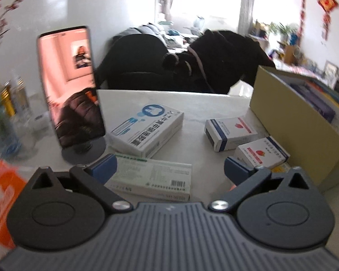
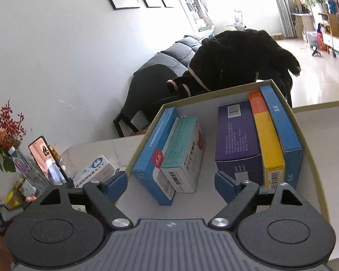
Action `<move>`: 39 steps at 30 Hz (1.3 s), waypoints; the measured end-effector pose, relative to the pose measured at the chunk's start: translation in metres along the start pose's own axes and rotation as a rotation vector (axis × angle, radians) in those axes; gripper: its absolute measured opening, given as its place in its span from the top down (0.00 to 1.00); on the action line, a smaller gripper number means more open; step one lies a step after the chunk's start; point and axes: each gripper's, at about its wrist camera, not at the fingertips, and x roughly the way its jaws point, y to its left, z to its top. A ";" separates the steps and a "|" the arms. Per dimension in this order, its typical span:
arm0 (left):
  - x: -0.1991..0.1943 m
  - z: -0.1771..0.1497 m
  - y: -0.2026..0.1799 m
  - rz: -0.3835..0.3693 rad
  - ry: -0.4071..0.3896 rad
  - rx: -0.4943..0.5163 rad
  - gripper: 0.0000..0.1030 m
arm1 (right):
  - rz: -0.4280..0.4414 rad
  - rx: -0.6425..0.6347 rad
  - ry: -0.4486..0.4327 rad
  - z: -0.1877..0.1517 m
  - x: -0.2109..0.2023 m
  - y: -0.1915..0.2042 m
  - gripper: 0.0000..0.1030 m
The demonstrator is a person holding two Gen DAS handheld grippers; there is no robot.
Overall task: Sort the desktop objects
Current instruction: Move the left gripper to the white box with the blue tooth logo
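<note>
Item: green-striped carton (image 1: 151, 178), flat on the table between my left gripper (image 1: 169, 169) fingers, spread wide, untouched. Light, stiff card, crushable; grip across long edges. Right gripper (image 2: 170, 184) wide, empty, over the box (image 2: 147, 133).
</note>
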 end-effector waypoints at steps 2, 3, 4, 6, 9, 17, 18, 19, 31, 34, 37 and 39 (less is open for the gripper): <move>0.008 0.006 -0.003 -0.001 0.018 0.040 0.00 | 0.009 -0.001 -0.006 -0.002 -0.002 0.001 0.15; 0.013 0.009 -0.005 -0.001 0.026 0.058 0.00 | 0.016 0.000 -0.008 -0.003 -0.003 0.001 0.14; 0.018 0.011 -0.006 -0.002 0.033 0.071 0.00 | 0.023 -0.001 -0.011 -0.004 -0.004 0.002 0.13; 0.027 0.016 -0.009 -0.010 0.043 0.090 0.00 | 0.034 -0.003 -0.018 -0.006 -0.007 0.003 0.12; 0.038 0.024 -0.012 -0.023 0.042 0.134 0.00 | 0.032 -0.015 -0.037 -0.009 -0.012 0.004 0.11; 0.063 0.043 -0.013 -0.068 -0.011 0.224 0.00 | 0.048 -0.014 -0.071 -0.019 -0.024 0.003 0.08; 0.067 0.045 -0.012 -0.069 -0.006 0.223 0.00 | 0.053 -0.014 -0.074 -0.020 -0.025 0.003 0.08; 0.071 0.046 -0.011 -0.070 -0.002 0.222 0.00 | 0.057 -0.017 -0.076 -0.021 -0.026 0.003 0.08; 0.130 0.062 -0.032 0.092 0.141 0.287 0.00 | 0.111 0.020 -0.107 -0.027 -0.031 0.003 0.07; 0.138 0.069 -0.026 0.091 0.161 0.249 0.00 | 0.121 0.027 -0.110 -0.029 -0.033 0.004 0.07; 0.145 0.072 -0.022 0.094 0.179 0.232 0.00 | 0.128 0.027 -0.114 -0.032 -0.036 0.004 0.07; 0.149 0.072 -0.019 0.099 0.196 0.229 0.00 | 0.135 0.026 -0.118 -0.034 -0.038 0.005 0.07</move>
